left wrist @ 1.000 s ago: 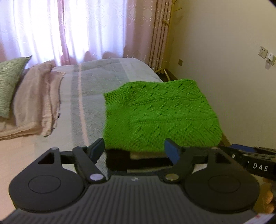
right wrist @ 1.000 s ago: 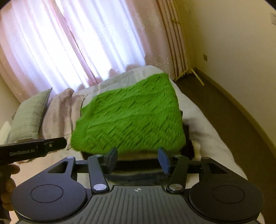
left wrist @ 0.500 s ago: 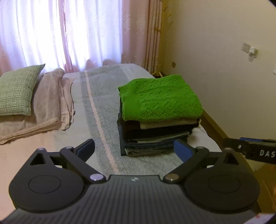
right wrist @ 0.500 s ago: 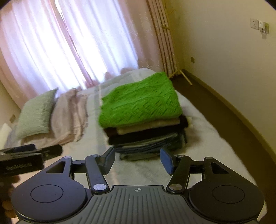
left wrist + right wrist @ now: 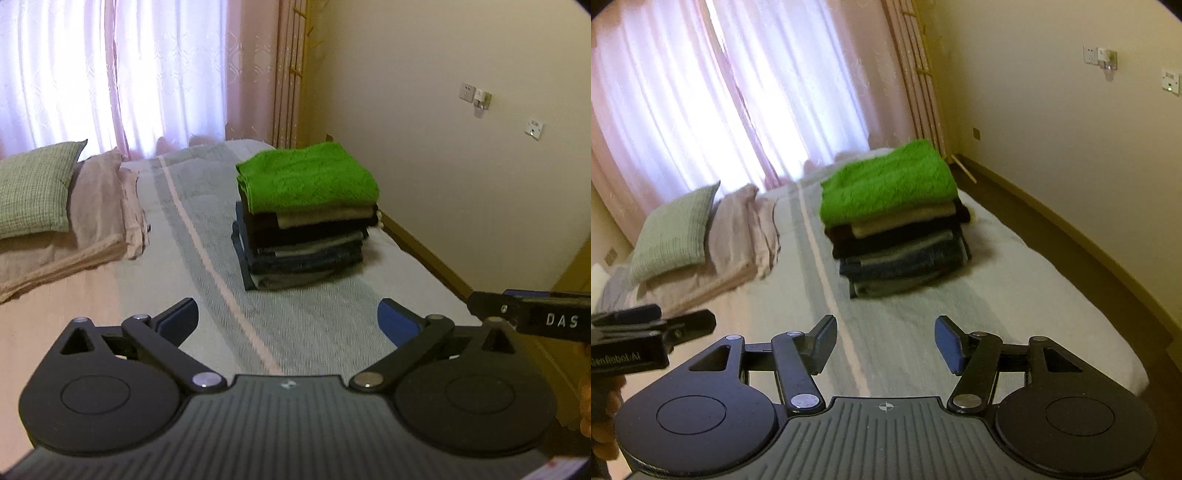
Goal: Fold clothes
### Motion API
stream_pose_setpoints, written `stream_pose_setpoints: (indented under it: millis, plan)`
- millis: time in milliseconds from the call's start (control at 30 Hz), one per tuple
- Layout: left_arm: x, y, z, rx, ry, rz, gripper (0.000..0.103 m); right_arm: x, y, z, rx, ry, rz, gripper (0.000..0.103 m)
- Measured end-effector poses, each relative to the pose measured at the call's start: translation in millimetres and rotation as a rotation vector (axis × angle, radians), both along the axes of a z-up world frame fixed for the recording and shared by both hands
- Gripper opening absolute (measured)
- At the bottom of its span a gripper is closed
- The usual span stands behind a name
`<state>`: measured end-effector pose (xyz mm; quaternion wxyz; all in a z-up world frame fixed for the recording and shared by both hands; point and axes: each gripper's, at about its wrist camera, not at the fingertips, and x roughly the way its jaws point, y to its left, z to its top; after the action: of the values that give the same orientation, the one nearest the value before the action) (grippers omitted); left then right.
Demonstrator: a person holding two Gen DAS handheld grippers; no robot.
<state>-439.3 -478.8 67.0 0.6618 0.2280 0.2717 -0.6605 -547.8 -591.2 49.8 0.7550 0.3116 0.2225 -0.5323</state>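
**Backing Off Without Disturbing the Stack**

With the green knit sweater (image 5: 308,177) sitting on top of the stack of folded clothes (image 5: 303,243), which is resting on the bed (image 5: 295,325) toward its wall side, the step in hand appears to be a clean retreat. Both grippers are hanging well apart from the pile, over bare bedspread. The left gripper (image 5: 288,321) is showing its fingers spread wide, having just been opening, with nothing between them; the right gripper (image 5: 885,341) is likewise released and empty, its jaws having just been opening too. Doing this well means keeping the fingers clear of the knit, since loose loops snag easily. Farther out, a green pillow (image 5: 35,188) and a folded pink blanket (image 5: 99,218) are lying by the curtains (image 5: 147,74).
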Motion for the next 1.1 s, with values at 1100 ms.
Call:
stream_pose_setpoints:
  millis: [1100]
  plan:
    - [-137.3,84.7,1.5,0.036,-0.021,0.215,0.102,-118.3,59.0,8.0,-0.048,0.006,0.287,0.056]
